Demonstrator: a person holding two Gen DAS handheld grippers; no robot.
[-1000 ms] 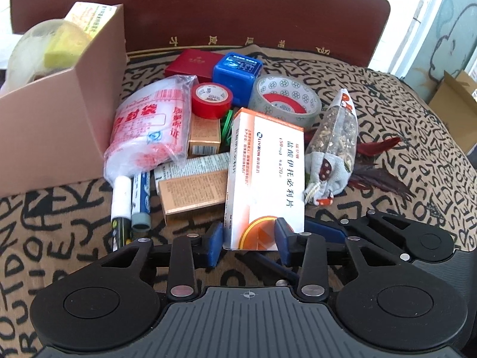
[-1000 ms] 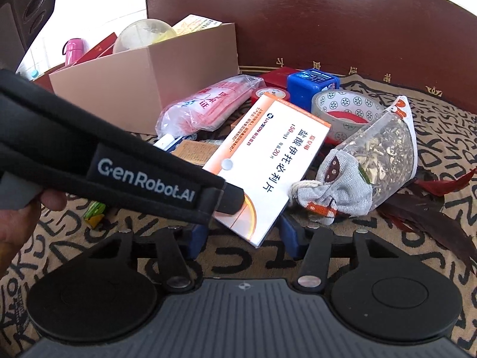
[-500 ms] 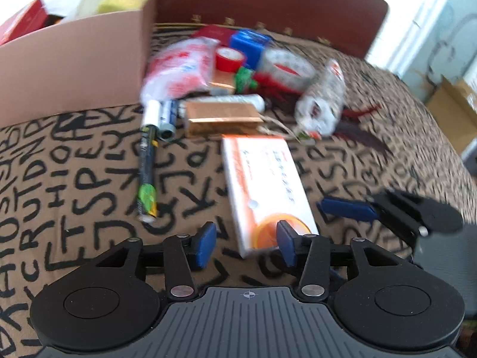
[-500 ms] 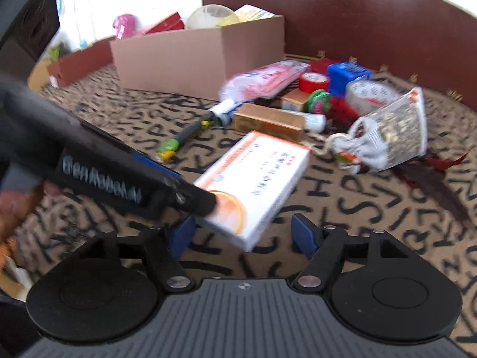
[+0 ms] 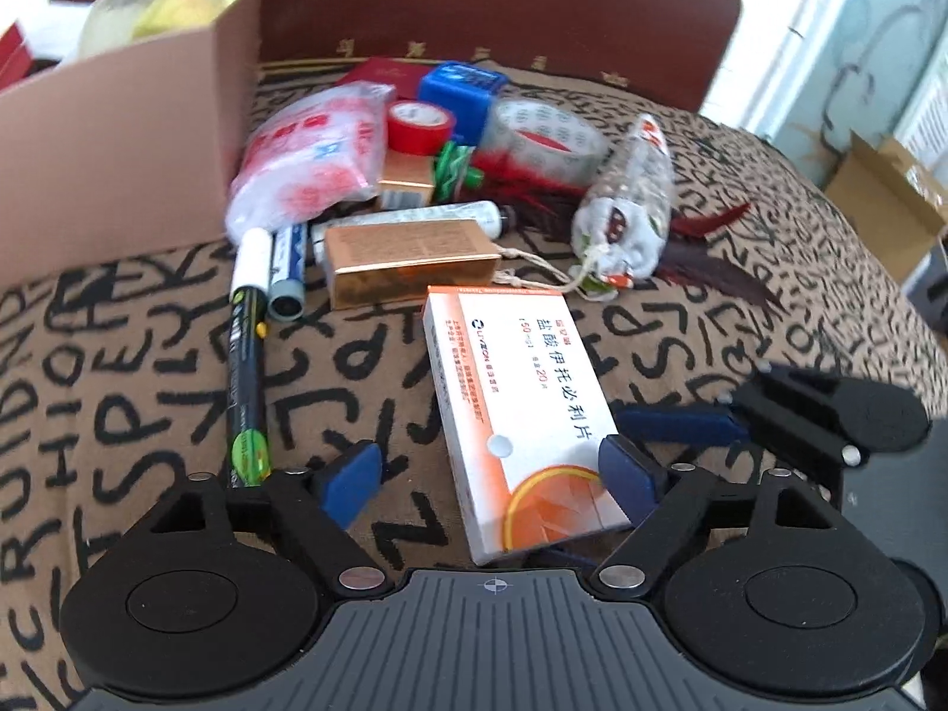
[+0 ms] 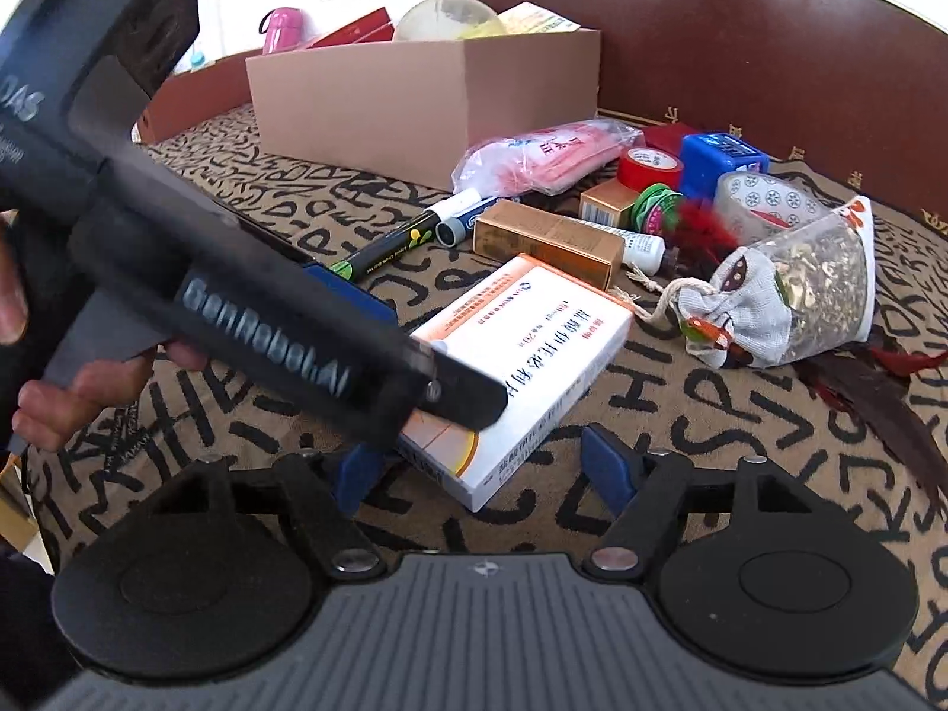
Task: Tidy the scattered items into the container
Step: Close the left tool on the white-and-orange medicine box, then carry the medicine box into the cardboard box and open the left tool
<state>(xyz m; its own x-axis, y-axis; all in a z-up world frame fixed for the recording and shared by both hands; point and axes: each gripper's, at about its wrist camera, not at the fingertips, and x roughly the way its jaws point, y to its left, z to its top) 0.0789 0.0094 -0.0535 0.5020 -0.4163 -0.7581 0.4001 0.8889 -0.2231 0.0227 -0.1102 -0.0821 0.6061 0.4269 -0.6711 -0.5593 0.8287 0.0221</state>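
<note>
A white and orange medicine box (image 5: 521, 415) lies flat on the patterned cloth, also in the right wrist view (image 6: 521, 355). My left gripper (image 5: 492, 474) is open, its right pad by the box's near corner, the left pad well apart. My right gripper (image 6: 480, 468) is open just in front of the box's near end. The cardboard container (image 5: 118, 142) stands at the back left, also in the right wrist view (image 6: 415, 106), with items inside. Scattered items lie between: a gold box (image 5: 409, 260), a pink packet (image 5: 314, 154), markers (image 5: 249, 355), tape rolls (image 5: 545, 136), a cloth pouch (image 5: 628, 207).
A dark wooden backboard (image 5: 415, 0) edges the far side. The left gripper's body (image 6: 207, 272) crosses the right wrist view over the box's near left. A blue cube (image 5: 462, 89), red tape (image 5: 418, 124), a white tube (image 5: 415, 216) and dark red feathers (image 5: 711, 260) lie behind.
The left gripper carried the medicine box back from the pile, set it on the cloth and opened. The right gripper pulled back too.
</note>
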